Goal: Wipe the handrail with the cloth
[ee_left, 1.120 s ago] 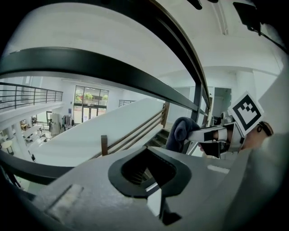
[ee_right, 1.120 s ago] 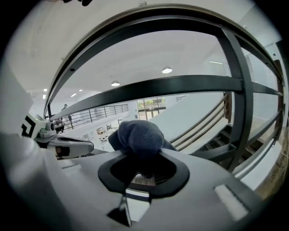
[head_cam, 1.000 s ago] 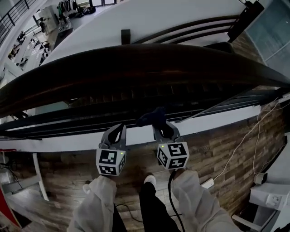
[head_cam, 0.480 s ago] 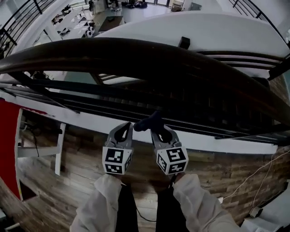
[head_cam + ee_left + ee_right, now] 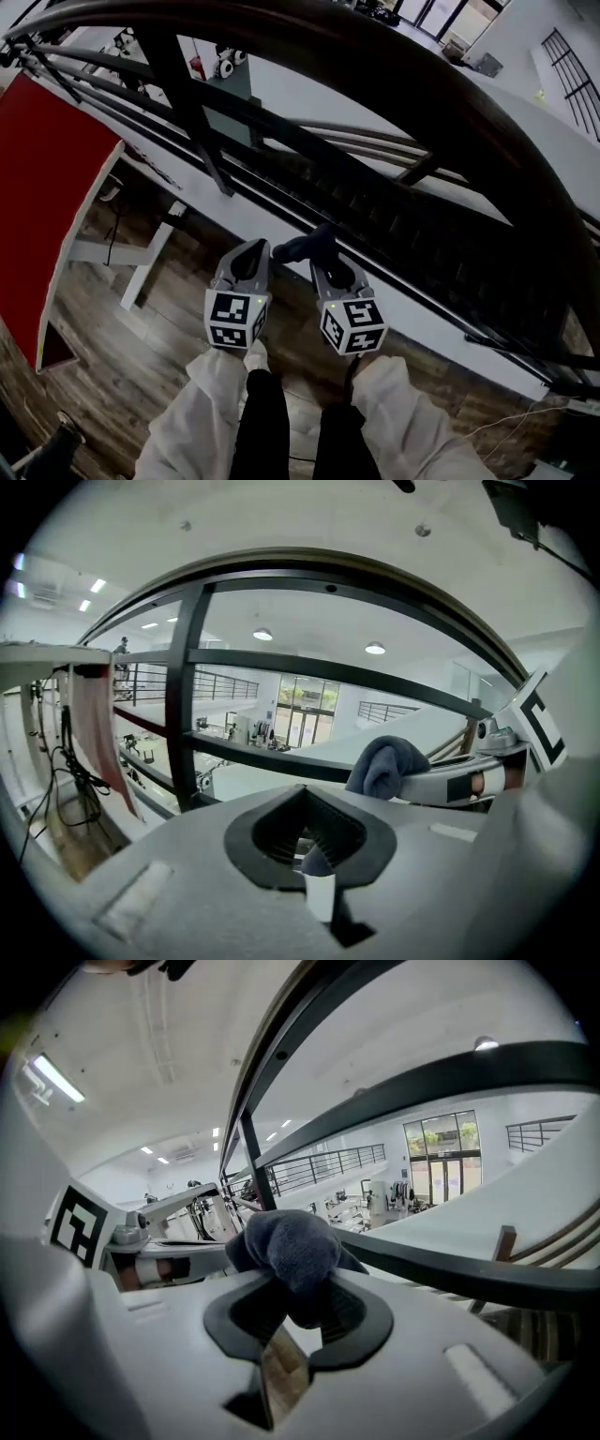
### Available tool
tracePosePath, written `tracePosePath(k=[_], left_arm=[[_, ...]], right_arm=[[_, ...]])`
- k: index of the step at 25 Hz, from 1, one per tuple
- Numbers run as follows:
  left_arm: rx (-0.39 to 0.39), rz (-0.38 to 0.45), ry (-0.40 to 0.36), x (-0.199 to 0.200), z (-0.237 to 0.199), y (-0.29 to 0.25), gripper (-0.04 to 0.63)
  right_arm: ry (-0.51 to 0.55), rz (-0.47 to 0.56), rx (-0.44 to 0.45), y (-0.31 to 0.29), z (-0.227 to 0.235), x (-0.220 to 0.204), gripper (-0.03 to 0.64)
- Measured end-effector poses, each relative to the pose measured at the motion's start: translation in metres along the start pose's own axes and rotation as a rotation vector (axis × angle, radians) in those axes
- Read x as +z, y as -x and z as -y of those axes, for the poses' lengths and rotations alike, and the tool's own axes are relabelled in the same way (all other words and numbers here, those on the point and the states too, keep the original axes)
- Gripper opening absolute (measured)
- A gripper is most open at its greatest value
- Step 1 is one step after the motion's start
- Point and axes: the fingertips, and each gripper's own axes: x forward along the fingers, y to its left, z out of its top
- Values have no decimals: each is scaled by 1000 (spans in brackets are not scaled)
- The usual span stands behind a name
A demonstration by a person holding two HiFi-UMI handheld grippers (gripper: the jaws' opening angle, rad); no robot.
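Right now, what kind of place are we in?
Probably an indoor balcony above a big hall: a dark handrail, a plank floor underfoot, and a wide bright room beyond.

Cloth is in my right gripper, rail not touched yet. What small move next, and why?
Likely lift the right gripper up and forward until the cloth meets the handrail. Its fingers are shut on the cloth, yet in the head view the cloth sits low, short of the broad dark rail, so wiping can't begin.

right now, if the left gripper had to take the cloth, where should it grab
Grip the cloth's bunched free end, coming from its left: that wad bulges out past the right gripper toward the left gripper.
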Motion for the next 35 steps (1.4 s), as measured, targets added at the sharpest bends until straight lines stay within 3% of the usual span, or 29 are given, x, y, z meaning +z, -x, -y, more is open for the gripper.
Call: tracePosePath(k=[6, 14, 29, 35], left_arm=[[97, 14, 68, -25, -101, 3, 0], [120, 38, 73, -36, -188, -20, 0], [98, 24, 43, -90, -281, -91, 0], [109, 7, 65, -91, -294, -88, 0]], right_arm=[[36, -47, 46, -95, -40, -6, 74], [89, -58, 58, -195, -72, -8, 74], [182, -132, 66, -368, -74, -48, 74], [176, -144, 53, -391, -79, -30, 74]])
